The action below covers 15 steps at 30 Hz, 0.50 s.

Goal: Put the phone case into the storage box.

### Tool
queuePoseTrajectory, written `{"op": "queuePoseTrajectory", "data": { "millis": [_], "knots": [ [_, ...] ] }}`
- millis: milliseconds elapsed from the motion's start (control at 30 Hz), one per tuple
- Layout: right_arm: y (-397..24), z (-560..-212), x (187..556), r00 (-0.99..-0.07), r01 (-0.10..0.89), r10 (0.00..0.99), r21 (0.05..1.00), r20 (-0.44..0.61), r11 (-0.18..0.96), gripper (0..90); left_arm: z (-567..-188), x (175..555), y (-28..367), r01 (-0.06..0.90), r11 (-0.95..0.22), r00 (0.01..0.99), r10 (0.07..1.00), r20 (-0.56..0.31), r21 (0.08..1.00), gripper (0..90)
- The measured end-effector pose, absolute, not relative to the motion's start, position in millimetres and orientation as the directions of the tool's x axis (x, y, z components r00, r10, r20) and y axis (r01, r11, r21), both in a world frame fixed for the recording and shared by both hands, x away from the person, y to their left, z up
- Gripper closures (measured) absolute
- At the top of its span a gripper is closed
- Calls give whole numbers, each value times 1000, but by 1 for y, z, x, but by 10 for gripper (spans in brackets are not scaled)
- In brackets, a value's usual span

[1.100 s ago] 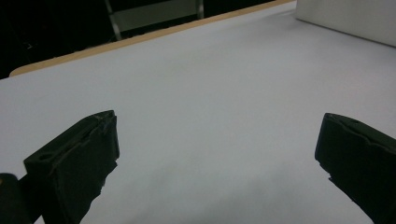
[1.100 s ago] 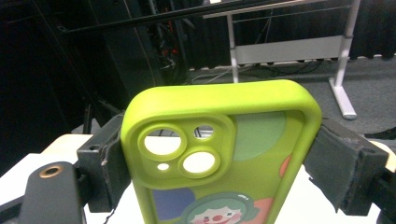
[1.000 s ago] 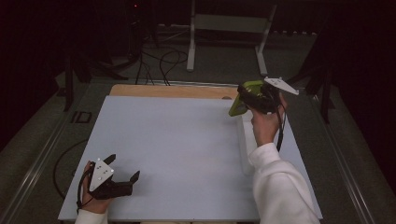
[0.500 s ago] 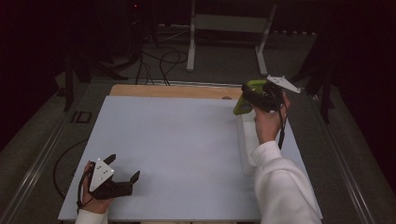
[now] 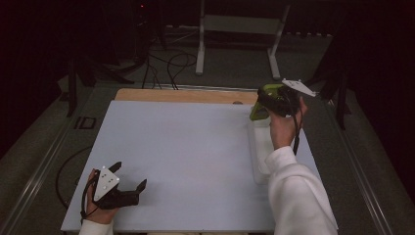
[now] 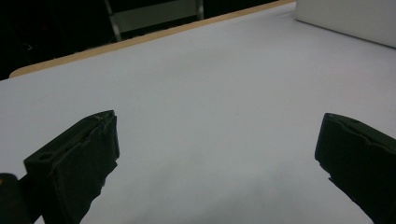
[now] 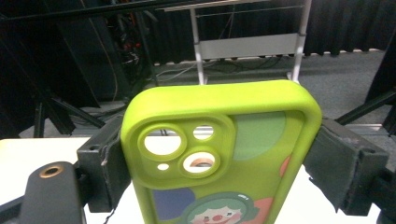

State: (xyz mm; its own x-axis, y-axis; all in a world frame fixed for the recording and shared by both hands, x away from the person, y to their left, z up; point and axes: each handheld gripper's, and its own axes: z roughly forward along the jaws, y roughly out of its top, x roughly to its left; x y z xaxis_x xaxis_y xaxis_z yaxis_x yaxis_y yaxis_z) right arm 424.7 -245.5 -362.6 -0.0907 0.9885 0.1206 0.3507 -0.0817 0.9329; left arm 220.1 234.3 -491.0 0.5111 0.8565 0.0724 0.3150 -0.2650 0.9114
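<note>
Lime-green phone case [image 7: 219, 154] sits clamped across its width between the right gripper [image 7: 219, 163] jaws, back face toward that gripper's camera, camera cutouts at the upper left, a clown print lower down; long axis runs along the jaws, camera end pointing away from the hand. In the high view the phone case [image 5: 260, 108] is held up over the far right corner of the white tabletop [image 5: 186, 156], far end dipping down to the left. White tray [image 5: 262, 152] lies on the table just below it, along the right edge; contents cannot be told. Right hand [image 5: 281, 125] raised, sleeve reaching forward from the near edge. Left gripper [image 5: 128, 186] rests low at the near left corner, jaws wide apart with bare tabletop between them, pointing toward the tray [image 6: 345, 18]
</note>
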Motion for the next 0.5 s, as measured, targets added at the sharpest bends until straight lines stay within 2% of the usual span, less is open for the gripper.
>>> {"op": "queuePoseTrajectory", "data": {
  "millis": [500],
  "knots": [
    [-253,-368,429,-42,365,994,928,96,-74,163,-490,220,235,312,-265,511,856,74,912,4]
  ]
}}
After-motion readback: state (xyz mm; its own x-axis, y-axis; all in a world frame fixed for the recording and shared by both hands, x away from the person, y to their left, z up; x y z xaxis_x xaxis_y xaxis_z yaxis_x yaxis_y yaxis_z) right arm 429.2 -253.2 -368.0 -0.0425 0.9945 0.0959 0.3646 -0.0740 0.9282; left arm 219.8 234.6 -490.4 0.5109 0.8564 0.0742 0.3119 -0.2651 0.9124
